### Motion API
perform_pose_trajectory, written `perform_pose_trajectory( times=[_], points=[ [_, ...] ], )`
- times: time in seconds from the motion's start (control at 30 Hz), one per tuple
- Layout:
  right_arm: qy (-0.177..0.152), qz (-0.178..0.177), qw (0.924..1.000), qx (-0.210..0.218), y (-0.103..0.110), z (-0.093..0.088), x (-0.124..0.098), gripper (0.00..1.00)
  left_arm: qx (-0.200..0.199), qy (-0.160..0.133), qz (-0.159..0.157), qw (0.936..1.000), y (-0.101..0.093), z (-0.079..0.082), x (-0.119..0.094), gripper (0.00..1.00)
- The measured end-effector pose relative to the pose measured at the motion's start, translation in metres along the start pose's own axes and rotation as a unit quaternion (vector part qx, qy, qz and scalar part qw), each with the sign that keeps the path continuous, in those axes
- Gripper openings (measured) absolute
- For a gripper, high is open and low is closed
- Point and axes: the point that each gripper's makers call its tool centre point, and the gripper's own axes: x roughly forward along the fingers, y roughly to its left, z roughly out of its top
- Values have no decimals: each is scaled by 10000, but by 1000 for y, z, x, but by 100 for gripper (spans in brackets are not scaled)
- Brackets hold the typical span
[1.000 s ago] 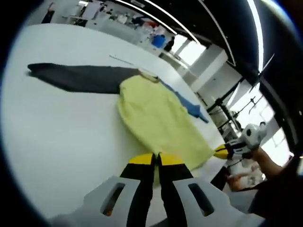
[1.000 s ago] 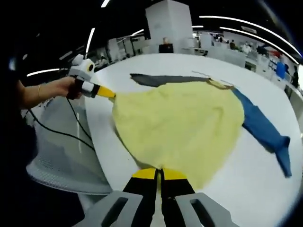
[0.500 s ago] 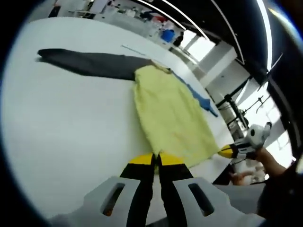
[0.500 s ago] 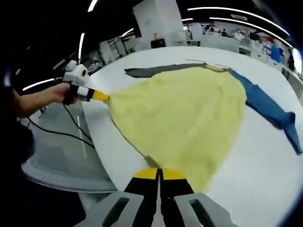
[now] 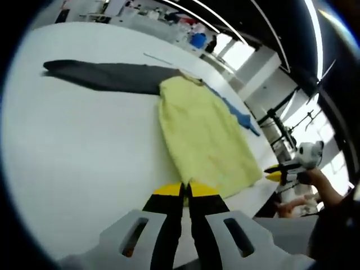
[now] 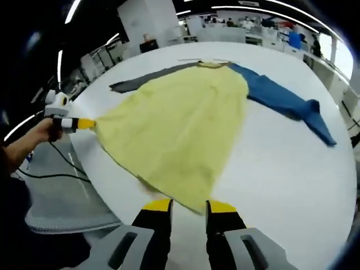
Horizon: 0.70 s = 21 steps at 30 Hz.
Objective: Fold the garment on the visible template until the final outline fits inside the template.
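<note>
Yellow-bodied garment (image 6: 180, 132) with one grey sleeve (image 5: 107, 76) and one blue sleeve (image 6: 284, 101) spread flat on white bench (image 6: 281, 180). Left tool (image 5: 184, 190) pressed together on hem corner. Right tool (image 6: 188, 207) spread, hem edge between its jaws

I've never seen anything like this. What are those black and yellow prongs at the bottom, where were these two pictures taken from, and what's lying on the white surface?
No robot: a person holds a two-jaw gripper in each hand, and each carries a fisheye camera looking along its jaws. On the white table lies a garment with a yellow body, a grey sleeve and a blue sleeve. The left gripper, shut, pinches one yellow corner. The right gripper is open, its corner lying loose between the jaws. In the right gripper view, the left gripper appears at the left, in the person's hand.
</note>
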Motion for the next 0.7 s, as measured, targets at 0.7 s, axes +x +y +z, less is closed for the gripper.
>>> perform_pose_trajectory(
  times=[0.7],
  points=[
    [-21,-911,9940,601,-6,-4,10,4,-13,40,44,10000,2,-3,1,1]
  ],
)
